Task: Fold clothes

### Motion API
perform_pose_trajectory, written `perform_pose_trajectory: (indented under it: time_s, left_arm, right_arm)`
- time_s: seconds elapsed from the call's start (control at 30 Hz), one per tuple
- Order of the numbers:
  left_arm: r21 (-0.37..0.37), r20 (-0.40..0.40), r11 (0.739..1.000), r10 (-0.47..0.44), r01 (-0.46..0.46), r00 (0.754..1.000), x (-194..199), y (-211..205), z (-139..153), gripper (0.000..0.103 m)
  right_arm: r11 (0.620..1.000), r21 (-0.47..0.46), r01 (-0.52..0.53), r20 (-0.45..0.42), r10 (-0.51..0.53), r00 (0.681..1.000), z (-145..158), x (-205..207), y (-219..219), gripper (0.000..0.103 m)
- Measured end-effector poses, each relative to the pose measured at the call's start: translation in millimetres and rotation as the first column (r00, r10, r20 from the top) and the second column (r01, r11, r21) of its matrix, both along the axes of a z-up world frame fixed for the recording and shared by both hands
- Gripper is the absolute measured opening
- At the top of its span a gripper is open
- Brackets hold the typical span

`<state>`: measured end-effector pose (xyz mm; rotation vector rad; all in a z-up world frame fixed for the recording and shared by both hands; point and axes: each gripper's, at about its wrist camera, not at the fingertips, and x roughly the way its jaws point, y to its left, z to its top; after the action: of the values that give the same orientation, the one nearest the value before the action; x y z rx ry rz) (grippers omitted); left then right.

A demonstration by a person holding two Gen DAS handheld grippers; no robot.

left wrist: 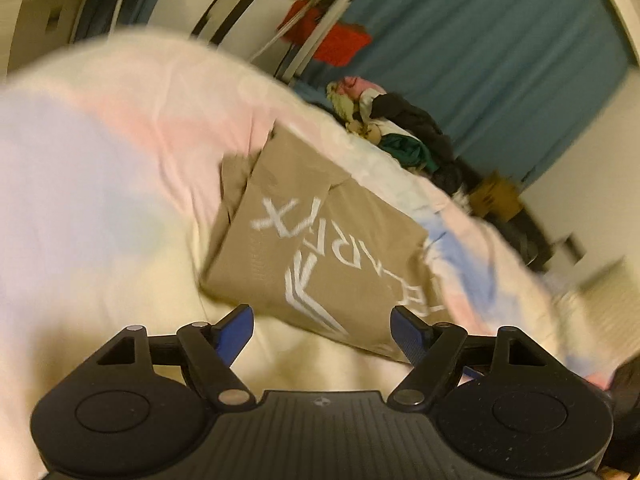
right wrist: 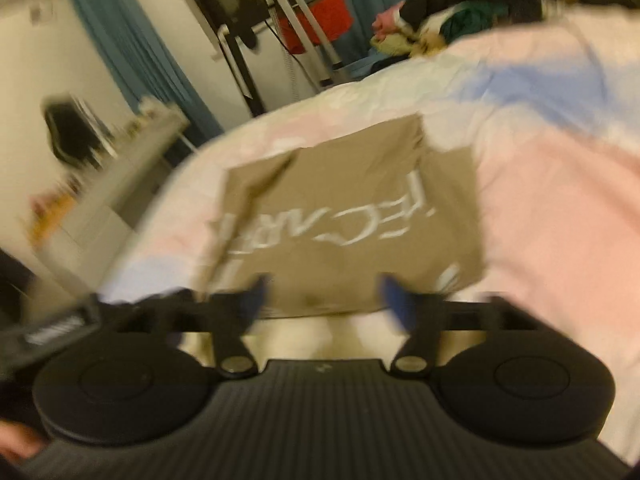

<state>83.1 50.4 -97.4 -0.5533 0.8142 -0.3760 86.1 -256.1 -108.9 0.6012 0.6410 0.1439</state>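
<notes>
The left gripper (left wrist: 322, 330), matte black ribbed plastic with blue ridged pads, has its jaws spread wide with nothing between them, hovering over the bed (left wrist: 120, 184). The right gripper (right wrist: 322, 300), blurred, likewise has its jaws spread apart and empty. Ahead of both lies a folded tan T-shirt (left wrist: 320, 240), a soft, roughly rectangular bundle with white lettering, on the pastel pink, blue and cream bedsheet. A heap of mixed clothes (left wrist: 400, 132) sits at the bed's far edge.
</notes>
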Motion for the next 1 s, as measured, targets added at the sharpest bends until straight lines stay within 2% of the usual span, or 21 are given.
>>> perform_pose_trajectory:
  time_s: [0.1, 0.2, 0.23, 0.27, 0.37, 0.4, 0.5, 0.6, 0.63, 0.67, 0.77, 0.8, 0.87, 0.9, 1.0]
  left_arm:
    - [-0.105, -0.085, 0.994, 0.017, -0.026, 0.996, 16.1, 4.2, -18.9, 0.077]
    - [-0.227, -0.177, 0.969, 0.057, -0.097, 0.983, 31.2, 9.4, -44.2, 0.073]
    - [-0.253, -0.201, 0.958, 0.084, -0.134, 0.976, 35.5, 11.5, -51.5, 0.068]
    - [-0.267, -0.212, 0.949, 0.112, -0.168, 0.971, 38.8, 14.2, -56.0, 0.058]
    - [-0.277, -0.188, 0.934, 0.177, -0.225, 0.966, 46.1, 20.2, -56.4, 0.036]
    - [-0.279, -0.178, 0.932, 0.186, -0.230, 0.966, 47.2, 21.0, -55.3, 0.033]
    - [-0.300, -0.149, 0.925, 0.196, -0.233, 0.969, 45.1, 23.1, -51.6, 0.021]
    - [-0.337, -0.127, 0.910, 0.209, -0.240, 0.970, 41.3, 26.8, -48.3, 0.017]
    - [-0.348, -0.121, 0.905, 0.213, -0.243, 0.969, 40.6, 28.1, -47.4, 0.017]
    - [-0.353, -0.117, 0.903, 0.216, -0.243, 0.969, 40.7, 28.7, -46.7, 0.016]
    - [-0.362, -0.111, 0.900, 0.215, -0.241, 0.970, 40.2, 28.4, -46.2, 0.016]
    - [-0.365, -0.111, 0.899, 0.214, -0.240, 0.970, 40.1, 28.1, -46.2, 0.016]
    - [-0.369, -0.111, 0.899, 0.208, -0.234, 0.972, 40.8, 27.8, -45.9, 0.016]
    - [-0.367, -0.109, 0.901, 0.203, -0.230, 0.973, 41.3, 28.0, -45.4, 0.016]
    - [-0.381, -0.110, 0.898, 0.193, -0.221, 0.975, 39.4, 35.3, -44.5, 0.015]
  right_arm:
    - [0.988, 0.156, 0.009, -0.033, -0.004, 0.999, -7.9, 1.9, -5.9, 0.090]
    - [0.952, 0.306, 0.021, -0.073, 0.001, 0.997, -24.1, 8.7, -10.7, 0.091]
    - [0.935, 0.354, 0.027, -0.086, 0.004, 0.996, -29.8, 11.1, -12.3, 0.091]
    - [0.917, 0.398, 0.033, -0.102, 0.008, 0.995, -36.5, 13.6, -12.6, 0.092]
    - [0.861, 0.509, 0.018, -0.146, 0.065, 0.987, -59.1, 25.3, -6.1, 0.092]
    - [0.841, 0.541, 0.006, -0.156, 0.093, 0.983, -65.5, 30.5, -2.4, 0.092]
    - [0.824, 0.567, 0.015, -0.158, 0.091, 0.983, -71.1, 41.3, 3.4, 0.091]
    - [0.820, 0.564, 0.094, -0.154, -0.007, 0.988, -70.4, 42.1, -6.5, 0.088]
    - [0.817, 0.562, 0.131, -0.155, -0.051, 0.987, -70.0, 40.6, -11.9, 0.084]
    - [0.812, 0.559, 0.168, -0.157, -0.095, 0.983, -69.6, 39.1, -17.2, 0.072]
    - [0.794, 0.527, 0.303, -0.177, -0.247, 0.953, -69.1, 28.4, -36.5, 0.065]
    - [0.783, 0.521, 0.339, -0.191, -0.280, 0.941, -70.9, 26.1, -41.0, 0.051]
    - [0.773, 0.515, 0.370, -0.213, -0.303, 0.929, -73.3, 24.9, -45.5, 0.033]
    - [0.769, 0.512, 0.382, -0.224, -0.309, 0.924, -74.4, 24.6, -47.2, 0.028]
    - [0.814, 0.458, 0.357, -0.177, -0.310, 0.934, -59.5, 21.1, -41.7, 0.022]
